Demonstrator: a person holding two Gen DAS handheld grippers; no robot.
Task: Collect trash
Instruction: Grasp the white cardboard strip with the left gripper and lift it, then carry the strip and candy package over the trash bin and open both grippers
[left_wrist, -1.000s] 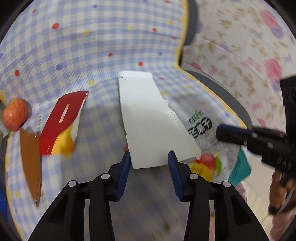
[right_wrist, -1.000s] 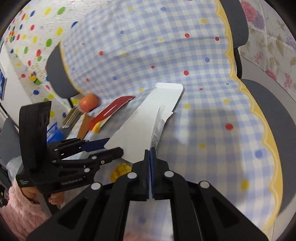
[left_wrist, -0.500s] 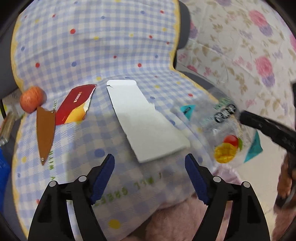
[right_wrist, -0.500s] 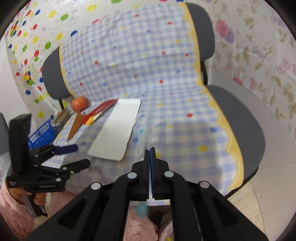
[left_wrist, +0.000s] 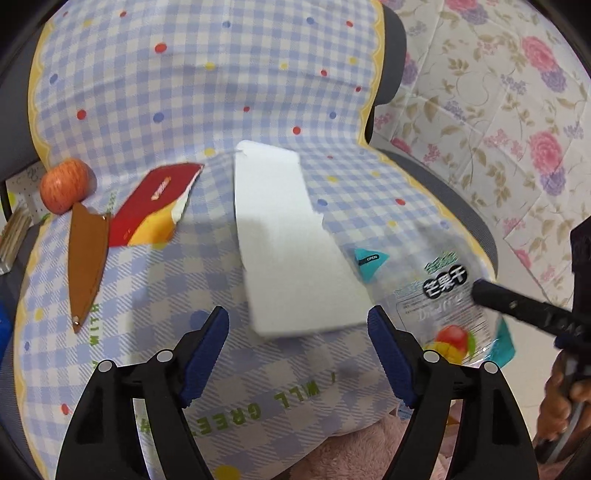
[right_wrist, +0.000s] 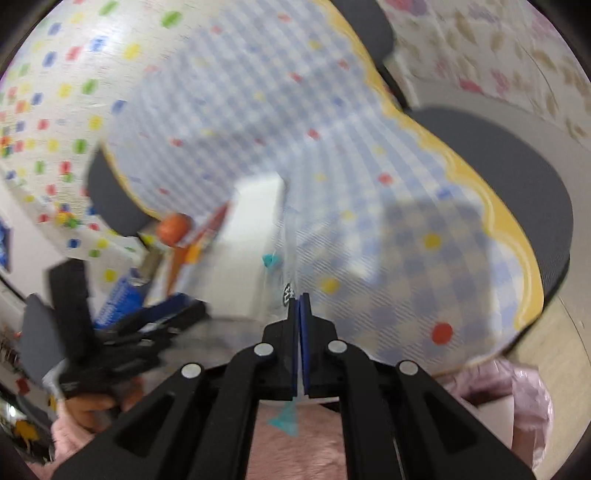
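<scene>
A flat white card (left_wrist: 288, 236) lies on the checked cloth (left_wrist: 207, 110) over a chair seat. My left gripper (left_wrist: 297, 317) hovers just short of the card's near end, open, with nothing between its pads. A torn red and yellow wrapper (left_wrist: 155, 199) lies left of the card. My right gripper (right_wrist: 299, 299) is shut on a clear mango snack bag (right_wrist: 290, 254), seen edge-on in the blurred right wrist view. The left wrist view shows that bag (left_wrist: 436, 295) hanging at the right, pinched by the right gripper (left_wrist: 480, 286).
An orange fruit (left_wrist: 64, 184) and a brown blade-shaped piece (left_wrist: 86, 258) sit at the cloth's left edge. Floral wallpaper (left_wrist: 498, 110) fills the right side. A pink fuzzy sleeve (right_wrist: 295, 450) shows below the grippers. A blue item (right_wrist: 118, 295) lies by the chair's left.
My left gripper let go of the white card, opened wide and drew back from it. My right gripper carried the clear bag off the seat toward the near right edge.
</scene>
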